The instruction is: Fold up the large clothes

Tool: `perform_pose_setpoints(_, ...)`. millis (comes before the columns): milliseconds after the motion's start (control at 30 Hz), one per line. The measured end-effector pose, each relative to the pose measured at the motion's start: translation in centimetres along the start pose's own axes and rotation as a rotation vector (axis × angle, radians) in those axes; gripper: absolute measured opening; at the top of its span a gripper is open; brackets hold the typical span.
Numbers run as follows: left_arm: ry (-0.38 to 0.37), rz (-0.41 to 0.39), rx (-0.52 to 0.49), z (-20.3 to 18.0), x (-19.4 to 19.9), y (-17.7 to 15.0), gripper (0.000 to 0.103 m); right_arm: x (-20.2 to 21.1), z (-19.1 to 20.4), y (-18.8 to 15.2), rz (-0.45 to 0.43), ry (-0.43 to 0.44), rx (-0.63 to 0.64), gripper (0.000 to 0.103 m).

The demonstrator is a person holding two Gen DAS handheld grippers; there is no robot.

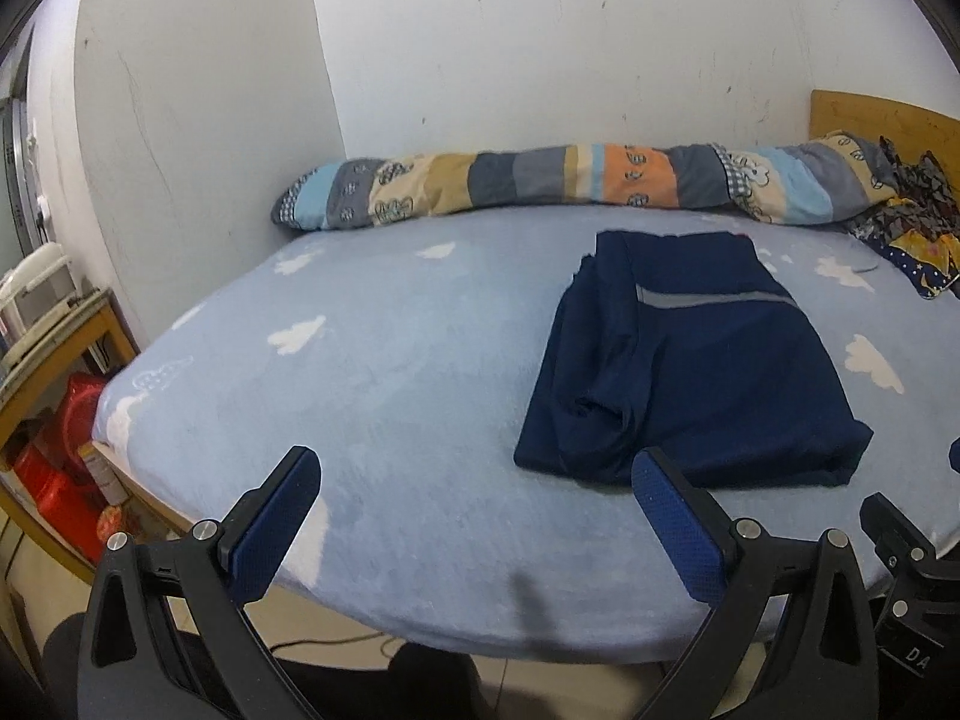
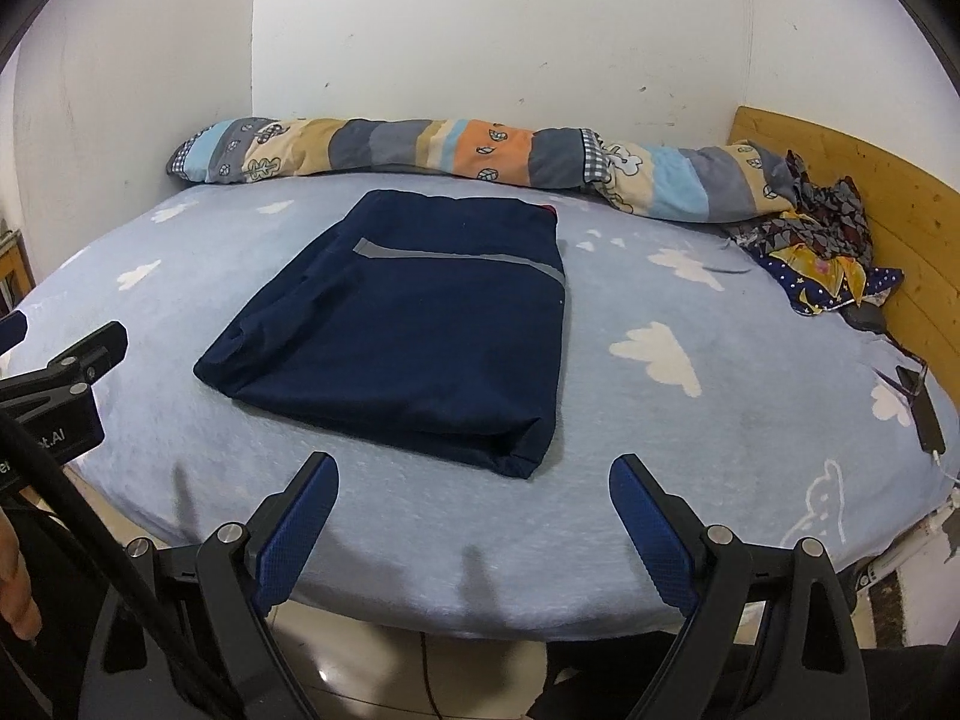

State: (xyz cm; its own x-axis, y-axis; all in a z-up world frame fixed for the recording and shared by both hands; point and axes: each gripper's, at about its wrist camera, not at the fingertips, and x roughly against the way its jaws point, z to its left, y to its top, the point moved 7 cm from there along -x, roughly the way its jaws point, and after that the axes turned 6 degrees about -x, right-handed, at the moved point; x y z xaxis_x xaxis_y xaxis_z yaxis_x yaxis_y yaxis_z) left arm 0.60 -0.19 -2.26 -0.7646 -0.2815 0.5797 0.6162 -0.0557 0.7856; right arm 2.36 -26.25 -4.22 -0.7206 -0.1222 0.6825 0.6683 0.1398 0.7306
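A dark navy garment [image 1: 690, 372] with a grey stripe lies folded into a flat rectangle on the light blue bed sheet [image 1: 390, 372]. It also shows in the right wrist view [image 2: 414, 330], in the middle of the bed. My left gripper [image 1: 477, 468] is open and empty, held over the bed's near edge, left of the garment's front corner. My right gripper [image 2: 474, 474] is open and empty, just in front of the garment's near edge. Neither gripper touches the cloth.
A rolled patchwork quilt [image 2: 456, 150] lies along the far wall. Crumpled patterned cloth [image 2: 822, 240] sits at the back right by the wooden headboard [image 2: 870, 192]. A black phone [image 2: 927, 420] lies near the right edge. A wooden shelf with red items [image 1: 60, 450] stands left of the bed.
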Motion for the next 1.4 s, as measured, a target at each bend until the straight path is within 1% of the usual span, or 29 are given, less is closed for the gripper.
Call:
perform_pose_setpoints(133,-0.013,0.034,0.009,0.07,-0.66,-0.36,0.103,0.03,0.16,-0.12,-0.001,-0.004,0.005,0.095)
perform_pose_setpoints(267,-0.006,0.043,0.008,0.06,-0.83,-0.44,0.103,0.06,0.31,-0.09,-0.004,-0.009,0.011,0.095)
perform_pose_setpoints(1033,-0.024,0.039,-0.017,-0.28,-0.68,-0.63,0.103,0.13,0.48,-0.18,-0.006,-0.028,0.045,0.095)
perform_pose_setpoints(1400,-0.019,0.035,-0.024,-0.55,-0.53,-0.56,0.103,0.14,0.53,-0.18,-0.006,-0.03,0.048,0.095)
